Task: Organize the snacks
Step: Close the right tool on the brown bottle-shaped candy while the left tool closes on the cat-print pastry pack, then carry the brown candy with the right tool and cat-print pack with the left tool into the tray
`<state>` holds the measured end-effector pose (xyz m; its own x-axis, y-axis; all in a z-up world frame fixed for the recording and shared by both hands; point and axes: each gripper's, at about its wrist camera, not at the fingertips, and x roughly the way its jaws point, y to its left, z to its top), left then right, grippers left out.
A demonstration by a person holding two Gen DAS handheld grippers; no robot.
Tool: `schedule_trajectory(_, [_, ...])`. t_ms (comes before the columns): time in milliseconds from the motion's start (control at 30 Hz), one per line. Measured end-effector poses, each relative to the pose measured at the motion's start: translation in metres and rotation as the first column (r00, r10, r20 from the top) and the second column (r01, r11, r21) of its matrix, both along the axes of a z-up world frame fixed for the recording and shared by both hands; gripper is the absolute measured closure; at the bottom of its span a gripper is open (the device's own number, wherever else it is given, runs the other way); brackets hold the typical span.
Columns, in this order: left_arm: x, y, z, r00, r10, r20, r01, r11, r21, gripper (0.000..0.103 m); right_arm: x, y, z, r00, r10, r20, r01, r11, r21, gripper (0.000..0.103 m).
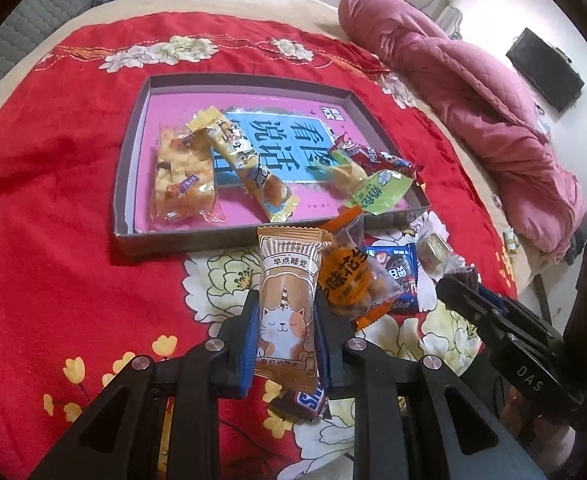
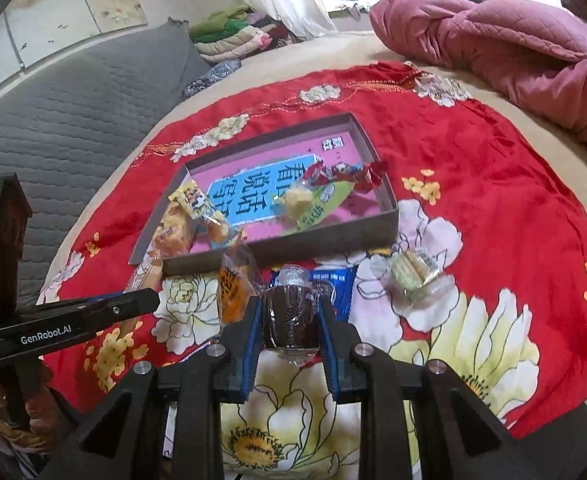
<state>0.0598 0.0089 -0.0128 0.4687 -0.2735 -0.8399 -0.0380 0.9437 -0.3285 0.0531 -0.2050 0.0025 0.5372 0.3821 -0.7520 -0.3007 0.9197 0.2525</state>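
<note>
A shallow box (image 1: pixel 133 152) sits at the centre of a floral cloth (image 1: pixel 53 240) spread over a bed. Inside, a square cracker pack (image 1: pixel 183 176) lies at 9 o'clock, a long stick pack (image 1: pixel 249 168) just right of it, and three small wrapped sweets (image 1: pixel 369 172) crowd the 3 o'clock corner. Outside the box, at its 6 o'clock wall, a cat-print packet (image 1: pixel 287 304) stands foremost, with a peanut pouch (image 1: pixel 349 276) and a cookie pack (image 1: pixel 397 276) to its right. A heaped quilt (image 1: pixel 473 92) lies at 2 o'clock, off the cloth.
</note>
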Motion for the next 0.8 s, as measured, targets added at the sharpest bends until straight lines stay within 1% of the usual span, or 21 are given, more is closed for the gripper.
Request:
schedule_trajectory(167, [0.001,-0.001,0.003,1.000,0.009,0.006,-0.010,1.000,0.011,0.078,0.003,0.001,0.003,1.000,0.003,0.029,-0.003,1.000,0.003,0.076])
schedule_trajectory(300, [0.003,-0.003,0.011,1.000,0.008,0.027,-0.009,0.999,0.034,0.079,0.007,0.003,0.006,0.999,0.005,0.053,-0.005,1.000,0.002,0.076])
schedule_trajectory(633, [0.010,-0.005,0.021,0.999,0.014,0.047,-0.017,0.999,0.052,0.079,0.022,0.006,0.012,0.991,0.011,0.133,-0.009,1.000,-0.017,0.076])
schedule_trajectory(800, [0.016,-0.005,0.024,0.998,0.025,0.053,-0.027,0.998,0.053,0.079,0.030,0.001,0.011,0.990,-0.008,0.139,0.009,1.000,-0.005,0.076])
